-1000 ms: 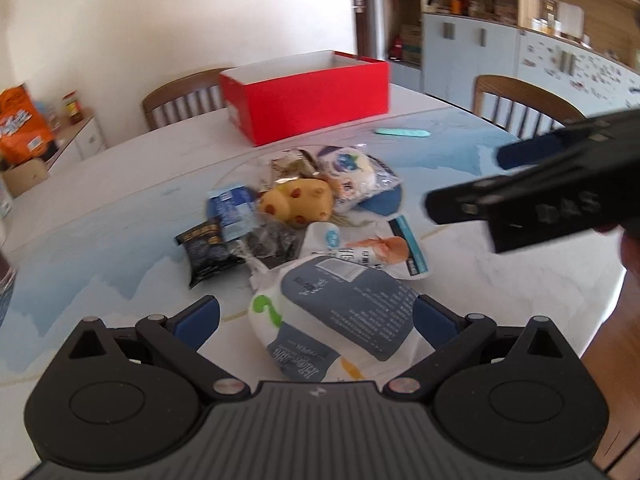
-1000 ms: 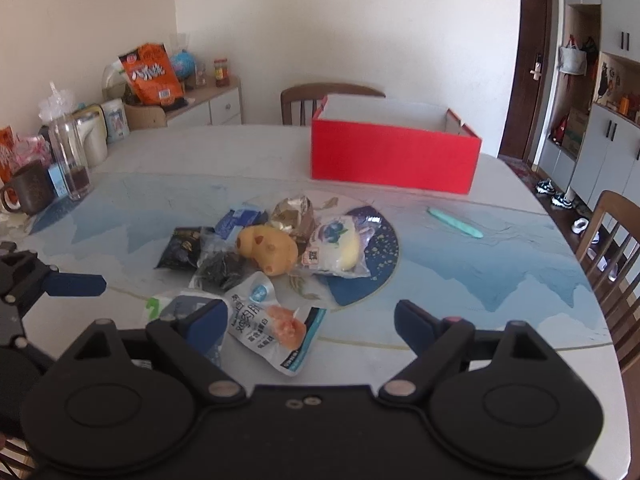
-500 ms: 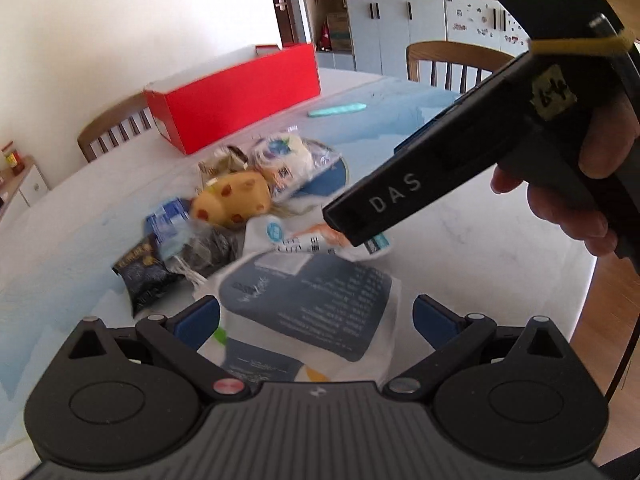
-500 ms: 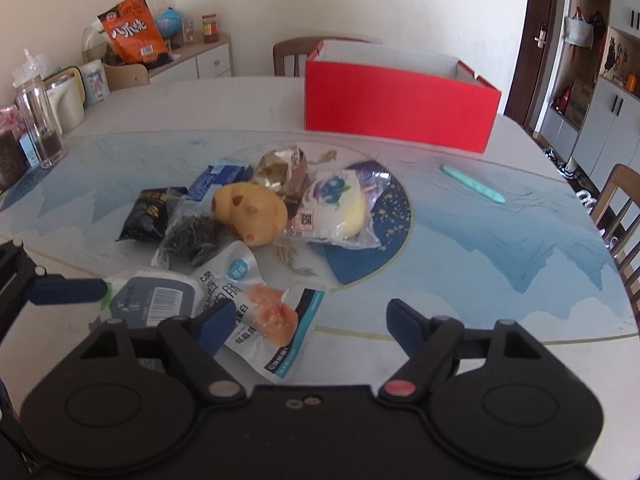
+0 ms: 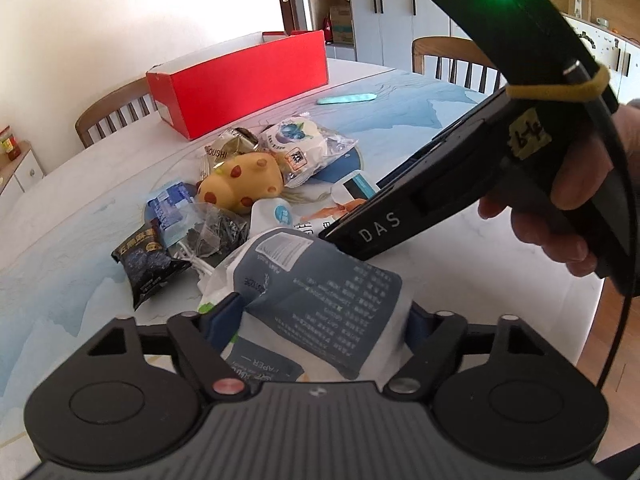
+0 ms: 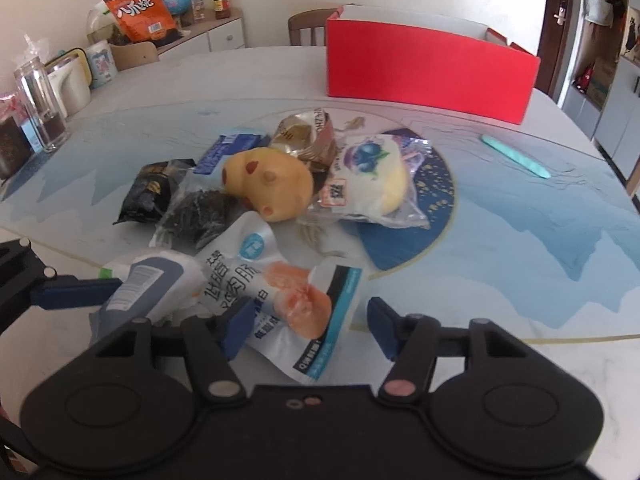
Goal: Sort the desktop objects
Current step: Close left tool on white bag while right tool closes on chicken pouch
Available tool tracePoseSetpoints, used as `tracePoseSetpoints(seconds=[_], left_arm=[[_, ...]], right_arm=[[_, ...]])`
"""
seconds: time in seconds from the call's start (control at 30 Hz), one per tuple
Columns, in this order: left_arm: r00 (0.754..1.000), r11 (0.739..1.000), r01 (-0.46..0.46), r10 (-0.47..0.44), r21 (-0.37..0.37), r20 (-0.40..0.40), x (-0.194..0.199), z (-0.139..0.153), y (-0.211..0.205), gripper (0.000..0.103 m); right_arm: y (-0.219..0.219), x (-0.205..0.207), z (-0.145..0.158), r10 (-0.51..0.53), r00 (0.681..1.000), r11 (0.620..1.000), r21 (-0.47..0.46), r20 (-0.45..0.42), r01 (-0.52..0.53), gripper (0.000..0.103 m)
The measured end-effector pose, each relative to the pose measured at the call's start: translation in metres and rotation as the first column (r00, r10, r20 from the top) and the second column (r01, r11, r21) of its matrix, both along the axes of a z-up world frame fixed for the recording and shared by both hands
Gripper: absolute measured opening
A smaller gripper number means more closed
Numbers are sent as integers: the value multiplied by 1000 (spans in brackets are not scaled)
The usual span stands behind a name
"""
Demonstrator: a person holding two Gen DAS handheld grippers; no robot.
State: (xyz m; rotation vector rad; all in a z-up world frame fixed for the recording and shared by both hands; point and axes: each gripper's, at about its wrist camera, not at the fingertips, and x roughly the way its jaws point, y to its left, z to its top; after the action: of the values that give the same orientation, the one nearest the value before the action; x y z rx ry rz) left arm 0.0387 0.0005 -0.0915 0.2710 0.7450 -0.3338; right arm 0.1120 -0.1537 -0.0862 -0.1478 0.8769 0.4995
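Snack pile (image 6: 256,184) crowding counter (image 6: 500,248) centre, packets touching and overlapping, red box (image 6: 428,64) blocking far edge, teal pen (image 6: 516,156) alone on open right side, bare counter right of pile, jars (image 6: 40,108) along left edge.

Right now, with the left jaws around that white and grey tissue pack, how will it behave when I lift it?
The tissue pack looks soft: its wrapper already buckles between the left gripper jaws, which have just been closing, so expect it to squash rather than resist. It is probably light for its bulk. The film looks glossy, so it may slip; the free end will likely sag.
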Motion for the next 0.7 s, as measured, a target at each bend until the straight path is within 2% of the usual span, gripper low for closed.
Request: tracePoseSetpoints(seconds=[0.13, 0.2, 0.4, 0.43, 0.47, 0.6, 0.7], left_arm=[[999, 998, -24, 23, -53, -27, 1, 5, 11, 68], [999, 997, -33, 31, -74, -34, 0, 6, 15, 66], [997, 994, -60, 56, -95, -43, -3, 10, 22, 57], [997, 993, -63, 59, -99, -44, -4, 11, 23, 52], [997, 993, -66, 62, -102, -45, -5, 11, 23, 50], [997, 994, -65, 61, -88, -43, -4, 13, 23, 44], [997, 993, -68, 65, -91, -45, -5, 14, 24, 40]], right_arm=[[3, 3, 0, 30, 999, 999, 40, -29, -29, 64], [5, 4, 0, 46, 999, 998, 42, -28, -45, 62], [-1, 6, 2, 54, 997, 995, 83, -54, -50, 32], [-2, 6, 2, 53, 996, 995, 90, -65, -47, 24], [-3, 6, 2, 52, 996, 994, 96, -76, -44, 10], [-9, 5, 2, 34, 993, 990, 142, -116, -18, 4], [-8, -3, 7, 37, 995, 990, 142, -96, -23, 1]])
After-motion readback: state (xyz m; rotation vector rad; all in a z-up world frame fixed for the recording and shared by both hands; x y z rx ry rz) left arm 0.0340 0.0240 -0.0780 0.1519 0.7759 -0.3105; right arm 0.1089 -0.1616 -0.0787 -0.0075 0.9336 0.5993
